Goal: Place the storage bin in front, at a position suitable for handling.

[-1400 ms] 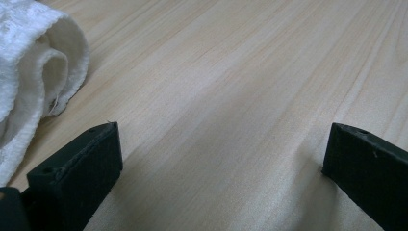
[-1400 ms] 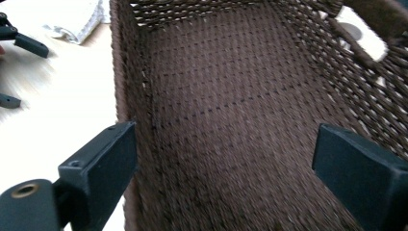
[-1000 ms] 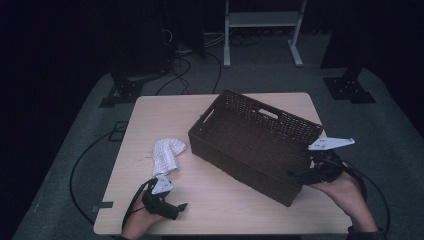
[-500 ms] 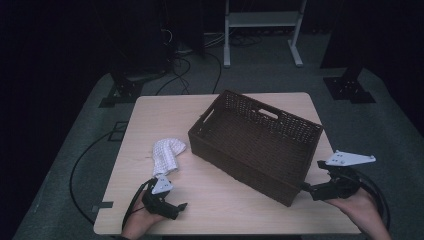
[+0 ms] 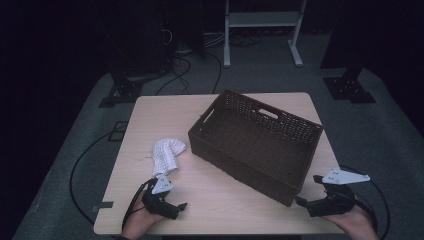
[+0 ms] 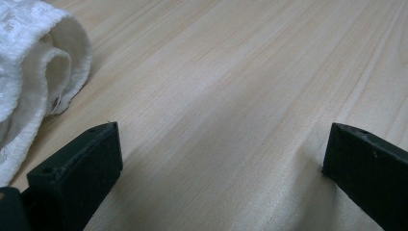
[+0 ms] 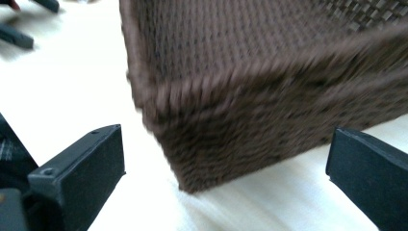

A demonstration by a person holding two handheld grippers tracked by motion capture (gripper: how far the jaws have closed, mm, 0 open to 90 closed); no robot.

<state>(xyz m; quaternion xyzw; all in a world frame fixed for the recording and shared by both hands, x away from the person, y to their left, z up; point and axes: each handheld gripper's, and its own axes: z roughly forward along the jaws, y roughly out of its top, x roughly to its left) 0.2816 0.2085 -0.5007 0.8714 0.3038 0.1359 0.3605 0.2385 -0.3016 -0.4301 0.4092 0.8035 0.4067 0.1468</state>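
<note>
left gripper view looks along two black jaws set wide apart with nothing between them, only bare pale wood. the left gripper (image 6: 221,159) sits low over the table (image 6: 250,72), whose grain runs in long fine lines toward the far right. just beside the jaw on that view's left lies the cloth (image 6: 33,82), white, knitted, rolled into a thick soft fold with a rounded hem; it is close to that jaw but i cannot tell if they touch.

right gripper view shows the right gripper (image 7: 226,163) with its jaws also spread wide and empty, a near corner of the basket (image 7: 250,82) standing between them but farther off. the basket is dark brown wicker, tightly woven, with a rolled rim and straight walls; the corner is blurred.

high view puts the left gripper (image 5: 172,205) near the table's front edge at the left, with the cloth (image 5: 166,154) just behind it and open wood to its right. the basket (image 5: 255,142) sits skewed across the middle, rectangular, with handle slots in its end walls, its near corner close to the front edge. the right gripper (image 5: 302,202) is at the front right, just beside that corner, with little table left around it.
</note>
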